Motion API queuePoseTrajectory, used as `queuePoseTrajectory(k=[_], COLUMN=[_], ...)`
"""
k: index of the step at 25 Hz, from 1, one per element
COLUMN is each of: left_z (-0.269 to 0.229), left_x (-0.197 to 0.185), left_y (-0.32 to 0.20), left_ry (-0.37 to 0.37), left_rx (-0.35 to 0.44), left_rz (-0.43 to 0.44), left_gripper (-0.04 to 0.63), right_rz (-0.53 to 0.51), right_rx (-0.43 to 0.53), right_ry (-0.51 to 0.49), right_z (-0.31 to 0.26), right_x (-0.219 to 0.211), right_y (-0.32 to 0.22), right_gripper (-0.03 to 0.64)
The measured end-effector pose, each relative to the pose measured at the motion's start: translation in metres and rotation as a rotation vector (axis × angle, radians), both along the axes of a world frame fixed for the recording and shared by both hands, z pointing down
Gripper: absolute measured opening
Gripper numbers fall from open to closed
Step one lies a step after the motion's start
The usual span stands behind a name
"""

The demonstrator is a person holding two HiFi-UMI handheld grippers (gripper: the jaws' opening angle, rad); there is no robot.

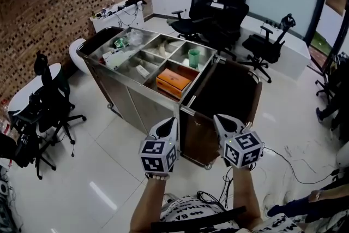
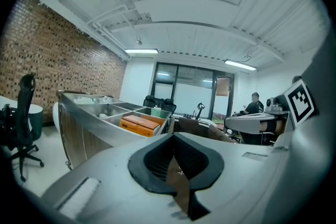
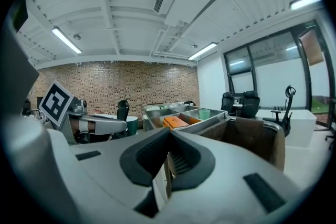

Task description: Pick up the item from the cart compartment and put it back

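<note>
A stainless steel cart (image 1: 119,87) stands ahead of me, its top split into several compartments. An orange box (image 1: 173,83) lies in the nearest compartment and a green cup (image 1: 193,57) stands in the one behind it. The box (image 2: 139,124) also appears in the left gripper view, and the box (image 3: 175,122) again in the right gripper view. My left gripper (image 1: 170,120) and right gripper (image 1: 219,118) hover side by side short of the cart's near end. Both are shut with nothing between the jaws. A dark brown bag (image 1: 226,96) hangs at the cart's right end.
Black office chairs stand at the left (image 1: 52,103) and behind the cart (image 1: 210,16), with another (image 1: 272,43) at the back right. A white desk (image 1: 117,15) with clutter sits by the brick wall. A cable (image 1: 289,163) trails over the tiled floor at the right.
</note>
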State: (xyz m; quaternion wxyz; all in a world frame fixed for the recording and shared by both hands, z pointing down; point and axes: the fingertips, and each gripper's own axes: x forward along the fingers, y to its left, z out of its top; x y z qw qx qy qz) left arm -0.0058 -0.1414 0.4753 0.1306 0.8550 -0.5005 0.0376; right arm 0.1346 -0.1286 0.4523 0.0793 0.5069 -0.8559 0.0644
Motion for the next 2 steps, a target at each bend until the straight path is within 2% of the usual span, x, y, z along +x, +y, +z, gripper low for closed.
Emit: queuePoseTrajectory(k=[2], left_z=[-0.0002], left_x=[-0.0007], left_y=[0.0005], left_ry=[0.0], left_rx=[0.0], left_rz=[0.002], left_gripper=[0.002], right_rz=[0.0], right_rx=[-0.001], right_ry=[-0.003], right_z=[0.0005], right_x=[-0.0019], right_y=[0.0007], right_gripper=[0.008])
